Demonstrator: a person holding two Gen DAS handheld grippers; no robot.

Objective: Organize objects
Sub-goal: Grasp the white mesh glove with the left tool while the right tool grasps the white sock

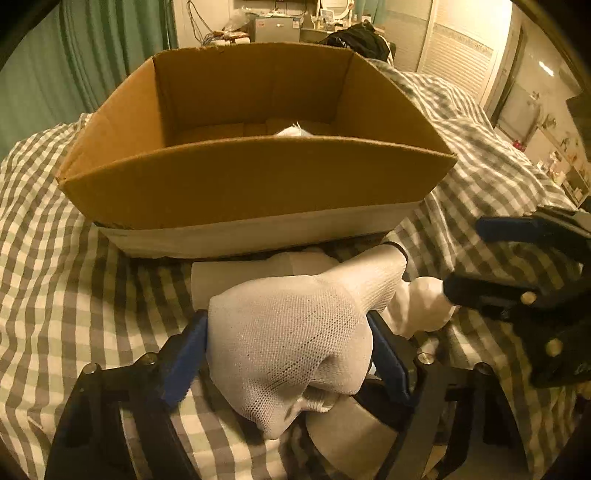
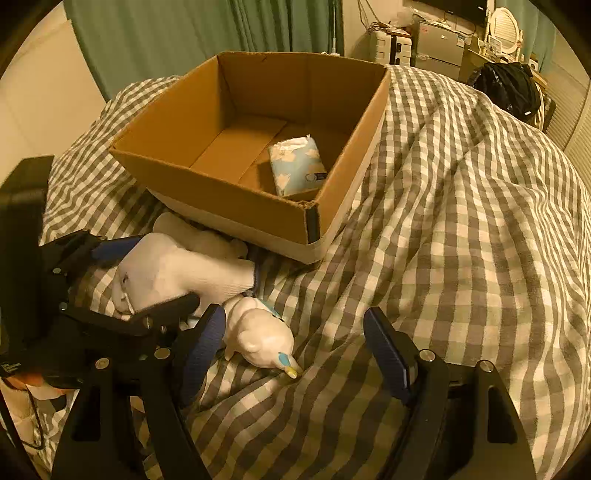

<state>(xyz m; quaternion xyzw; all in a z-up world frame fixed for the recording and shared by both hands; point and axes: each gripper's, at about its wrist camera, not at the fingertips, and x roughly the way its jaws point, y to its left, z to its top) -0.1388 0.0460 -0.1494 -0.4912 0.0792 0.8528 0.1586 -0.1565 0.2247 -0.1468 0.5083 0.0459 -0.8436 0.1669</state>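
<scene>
Gripping a white knitted glove (image 1: 291, 347), the left gripper (image 1: 288, 354) has its blue pads pressed into both sides — right in front of the cardboard box (image 1: 255, 192) on the checked bedcover (image 2: 461, 236). The right gripper (image 2: 295, 354) gapes wide, holding nothing, beside a white toy (image 2: 258, 332). A tissue pack (image 2: 297, 166) lies inside the box.

**A lived-in bedroom at home**

A bed (image 2: 461, 221) under a grey-checked duvet fills the space ahead of the fingers. Beyond it hang green curtains (image 2: 207, 33); a louvred wardrobe door (image 1: 458, 62) and a cluttered dresser with a mirror (image 2: 506, 22) stand further back.
</scene>
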